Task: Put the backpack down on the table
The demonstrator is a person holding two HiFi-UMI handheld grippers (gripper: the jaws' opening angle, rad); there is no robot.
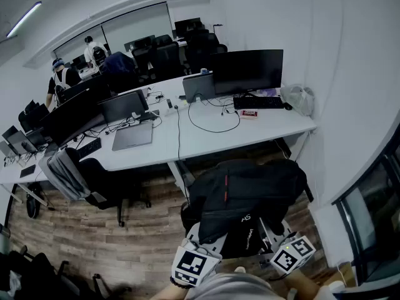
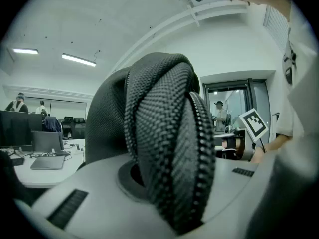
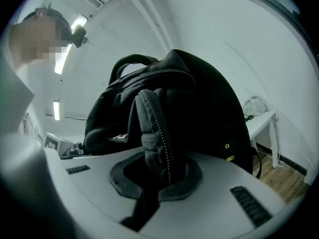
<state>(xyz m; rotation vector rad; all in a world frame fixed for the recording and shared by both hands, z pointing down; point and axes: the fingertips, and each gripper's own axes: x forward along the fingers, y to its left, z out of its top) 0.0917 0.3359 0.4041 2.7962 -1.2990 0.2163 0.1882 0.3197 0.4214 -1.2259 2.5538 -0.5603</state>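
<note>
I hold a black backpack (image 1: 247, 195) in the air in front of me, over the wood floor just short of the white table (image 1: 206, 141). My left gripper (image 1: 201, 242) is shut on a grey mesh shoulder strap (image 2: 167, 133), which fills the left gripper view. My right gripper (image 1: 276, 237) is shut on the other padded strap (image 3: 152, 133), with the backpack's body (image 3: 199, 108) bulging right behind it. Each strap runs down between the jaws, which are closed tight on it.
On the table stand a dark monitor (image 1: 248, 70), a keyboard (image 1: 258, 102), laptops (image 1: 132, 135), cables and a plastic bag (image 1: 299, 97). An office chair (image 1: 94, 180) with a grey jacket sits at the left. A white wall (image 1: 350, 105) closes the right side. People stand at the far back left.
</note>
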